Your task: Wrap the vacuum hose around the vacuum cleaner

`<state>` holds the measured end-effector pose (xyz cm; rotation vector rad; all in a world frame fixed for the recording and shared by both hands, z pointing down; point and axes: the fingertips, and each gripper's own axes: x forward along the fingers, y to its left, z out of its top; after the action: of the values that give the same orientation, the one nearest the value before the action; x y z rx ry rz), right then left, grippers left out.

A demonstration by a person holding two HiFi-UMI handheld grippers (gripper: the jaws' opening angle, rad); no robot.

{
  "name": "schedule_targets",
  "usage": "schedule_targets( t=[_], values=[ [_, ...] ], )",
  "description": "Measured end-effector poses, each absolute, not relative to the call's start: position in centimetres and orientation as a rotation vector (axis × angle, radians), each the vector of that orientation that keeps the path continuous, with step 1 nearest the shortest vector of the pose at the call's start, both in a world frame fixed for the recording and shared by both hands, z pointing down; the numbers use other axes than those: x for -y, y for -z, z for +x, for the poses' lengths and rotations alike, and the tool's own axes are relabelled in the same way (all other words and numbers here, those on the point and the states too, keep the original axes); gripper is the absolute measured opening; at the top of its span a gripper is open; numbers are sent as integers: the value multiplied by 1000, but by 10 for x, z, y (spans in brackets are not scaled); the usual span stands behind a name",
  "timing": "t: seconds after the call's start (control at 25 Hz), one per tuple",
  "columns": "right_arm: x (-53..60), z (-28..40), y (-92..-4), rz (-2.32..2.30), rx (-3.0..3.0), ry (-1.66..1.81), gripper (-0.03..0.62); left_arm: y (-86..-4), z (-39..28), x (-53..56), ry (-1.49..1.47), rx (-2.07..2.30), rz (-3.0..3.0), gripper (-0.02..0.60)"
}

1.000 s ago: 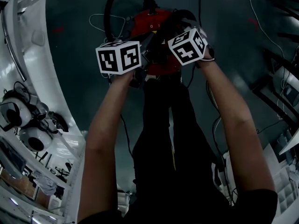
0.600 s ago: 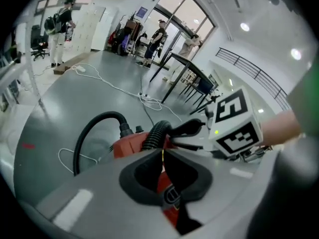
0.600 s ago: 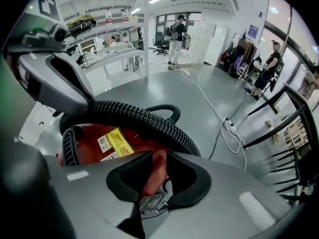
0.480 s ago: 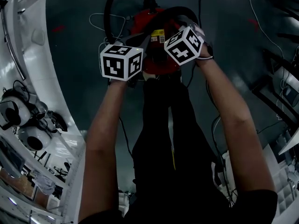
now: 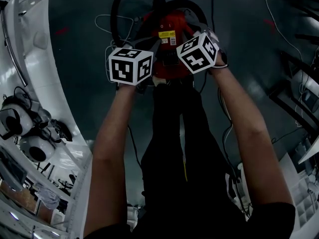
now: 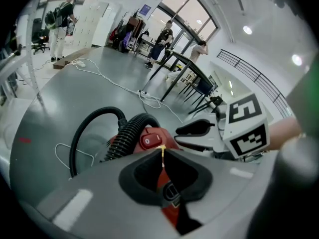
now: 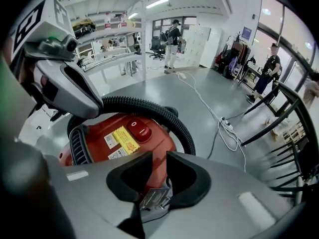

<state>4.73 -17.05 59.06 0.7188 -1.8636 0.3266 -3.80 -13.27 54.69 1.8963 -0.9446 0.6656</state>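
A red vacuum cleaner [image 5: 172, 59] stands on the grey floor just beyond the person's feet. Its black ribbed hose [image 5: 119, 9] loops out to the far left, then arcs over the top of the body [image 7: 149, 108] past the red switch [image 7: 138, 129]. My left gripper [image 6: 162, 151] hovers over the vacuum's left side, jaws shut with nothing in them. My right gripper [image 7: 158, 156] hangs over the right side with a narrow gap between its jaws; only the red body shows through it. The hose passes in front of and under the right jaw, not between the pads.
A thin white cable [image 5: 107, 21] lies on the floor left of the vacuum, and another white cord [image 7: 219, 123] runs to a power strip. White shelving with gear [image 5: 30, 133] lines the left. Black-legged tables [image 6: 174, 73] and people stand farther off.
The left gripper has shifted slightly right and away. The hose arc has slid further back over the vacuum's top, uncovering its yellow label. The right gripper has barely moved.
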Motion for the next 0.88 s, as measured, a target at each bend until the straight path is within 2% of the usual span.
schedule_targets(
  t=[0.32,0.52,0.68,0.88],
  values=[
    [169,39,-584,742,1889,-318,83,-539,-37,135,-650,970,1946,18],
    [169,36,-576,763,1904,-319,57,-531,-43,138,-646,1025,1957,32],
    [167,33,-569,775,1912,-325,49,-524,-46,142,-636,1056,1957,20],
    [167,31,-554,820,1934,-339,-1,-513,-55,147,-648,1155,1962,11]
  ],
)
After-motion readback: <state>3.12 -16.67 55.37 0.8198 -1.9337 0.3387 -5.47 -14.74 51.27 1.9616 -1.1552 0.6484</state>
